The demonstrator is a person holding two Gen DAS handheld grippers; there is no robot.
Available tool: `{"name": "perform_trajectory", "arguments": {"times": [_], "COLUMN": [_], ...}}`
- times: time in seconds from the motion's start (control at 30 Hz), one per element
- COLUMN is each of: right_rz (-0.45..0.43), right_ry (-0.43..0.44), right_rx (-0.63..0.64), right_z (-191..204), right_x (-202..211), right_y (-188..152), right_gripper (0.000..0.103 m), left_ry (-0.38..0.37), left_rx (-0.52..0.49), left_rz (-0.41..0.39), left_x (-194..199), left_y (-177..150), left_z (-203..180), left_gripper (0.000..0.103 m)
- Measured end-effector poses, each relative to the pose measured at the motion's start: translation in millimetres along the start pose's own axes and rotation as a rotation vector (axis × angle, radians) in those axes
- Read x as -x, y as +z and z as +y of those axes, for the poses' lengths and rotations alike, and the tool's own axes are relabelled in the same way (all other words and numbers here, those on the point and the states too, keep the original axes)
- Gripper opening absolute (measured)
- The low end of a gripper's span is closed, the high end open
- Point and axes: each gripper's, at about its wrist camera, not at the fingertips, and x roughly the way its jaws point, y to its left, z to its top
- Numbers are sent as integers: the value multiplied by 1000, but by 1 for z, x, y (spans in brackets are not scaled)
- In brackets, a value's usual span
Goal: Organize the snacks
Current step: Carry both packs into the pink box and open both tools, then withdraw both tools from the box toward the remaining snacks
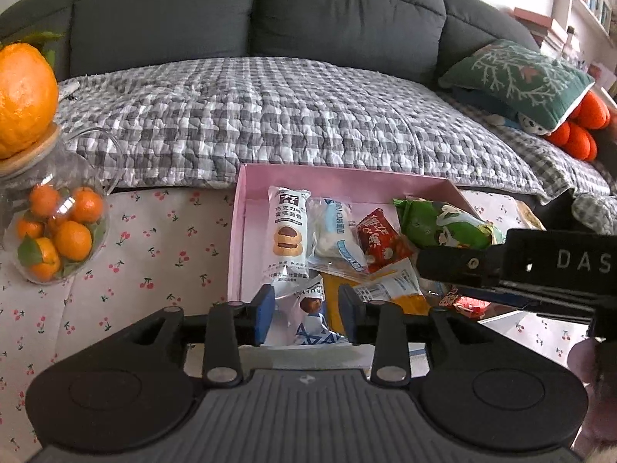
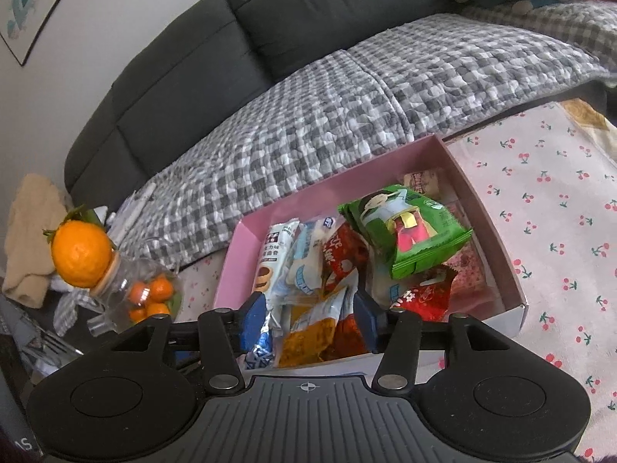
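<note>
Pink box (image 1: 246, 208) sat on the cherry-print bench (image 1: 154, 239), hard against the checked quilt (image 1: 270, 115) on the grey sofa (image 1: 193, 7) at the far side. Snacks were piled inside: cookie pack (image 1: 288, 231) upright-ish at the left, pale blue pack (image 1: 334, 237) next to it, red pack (image 1: 380, 241) beside that, green pack (image 2: 408, 231) lying on top toward the right, orange pack (image 2: 308, 335) and blue-white pack (image 1: 312, 320) at the near edge.

Left claw (image 1: 307, 318) was over the box's near edge, jaws slightly spread, blue-white pack between the pads (image 1: 264, 314); no clear squeeze on it. Right claw (image 2: 308, 322) was also over the near edge, jaws spread, orange pack in the gap, nothing pinched. Right claw's body crossed the left view from the right side.

Glass jar (image 1: 58, 227) of small oranges stood on the bench far left, big orange (image 1: 25, 96) on its lid.
</note>
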Motion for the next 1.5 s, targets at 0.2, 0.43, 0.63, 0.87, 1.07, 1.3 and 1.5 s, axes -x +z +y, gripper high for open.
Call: {"name": "perform_trajectory", "arguments": {"times": [0.2, 0.43, 0.63, 0.87, 1.07, 1.3, 1.5], "right_rz": [1, 5, 35, 92, 103, 140, 178], "right_ry": [0, 6, -30, -66, -104, -143, -166], "right_rx": [41, 111, 203, 323, 403, 465, 546], "right_z": [6, 16, 17, 15, 9, 0, -1], "right_x": [9, 32, 51, 71, 84, 85, 79], "right_y": [0, -6, -18, -39, -54, -70, -91], "right_gripper": [56, 68, 81, 82, 91, 91, 91], "left_ry": [6, 23, 23, 56, 76, 73, 81], "left_rx": [-28, -74, -75, -109, -127, -172, -139], "left_rz": [8, 11, 36, 43, 50, 48, 66], "left_x": [7, 26, 40, 60, 75, 83, 84], "left_y": [-4, -10, -13, -23, -38, -65, -80], "left_z": [-1, -5, -2, 2, 8, 22, 43], "left_gripper": [47, 60, 74, 92, 102, 102, 102]}}
